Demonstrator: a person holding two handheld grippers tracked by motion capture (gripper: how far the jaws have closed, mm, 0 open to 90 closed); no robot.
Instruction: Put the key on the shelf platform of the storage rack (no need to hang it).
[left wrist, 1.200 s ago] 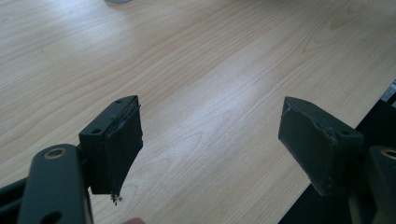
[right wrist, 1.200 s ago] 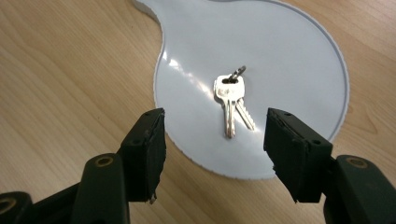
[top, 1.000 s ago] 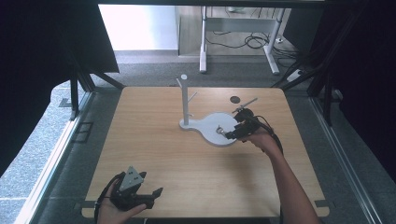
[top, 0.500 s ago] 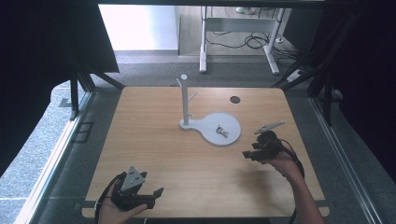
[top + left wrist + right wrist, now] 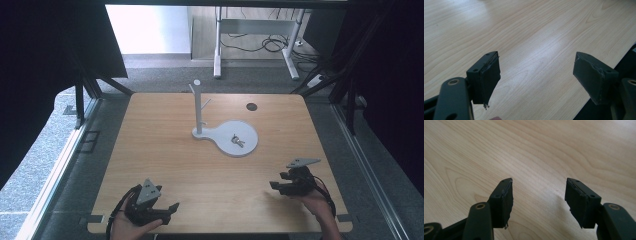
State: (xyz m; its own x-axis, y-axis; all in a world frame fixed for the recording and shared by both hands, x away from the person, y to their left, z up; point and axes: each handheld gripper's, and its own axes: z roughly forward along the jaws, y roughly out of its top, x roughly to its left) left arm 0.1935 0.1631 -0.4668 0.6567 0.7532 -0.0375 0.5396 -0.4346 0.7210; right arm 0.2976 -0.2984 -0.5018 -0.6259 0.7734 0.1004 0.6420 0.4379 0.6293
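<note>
A white stand (image 5: pixel 198 107) with an upright post rises from a flat white base (image 5: pixel 247 146) at the middle of the wooden table (image 5: pixel 165 150). A small metal object, perhaps keys (image 5: pixel 237 141), lies on that base. My right gripper (image 5: pixel 276 185) rests low over the near right part of the table, jaws apart with bare wood between them (image 5: pixel 539 202). My left gripper (image 5: pixel 171 209) sits at the near left edge, open and empty (image 5: pixel 536 75).
A small dark round spot (image 5: pixel 251 106) marks the far right of the tabletop. Beyond the table stand the legs of a white desk (image 5: pixel 218 45) with cables on the floor. Dark curtains hang at both sides.
My right gripper has drawn back from the white base toward the near right corner and come down; the small metal object stays on the base. The left gripper has kept still.
</note>
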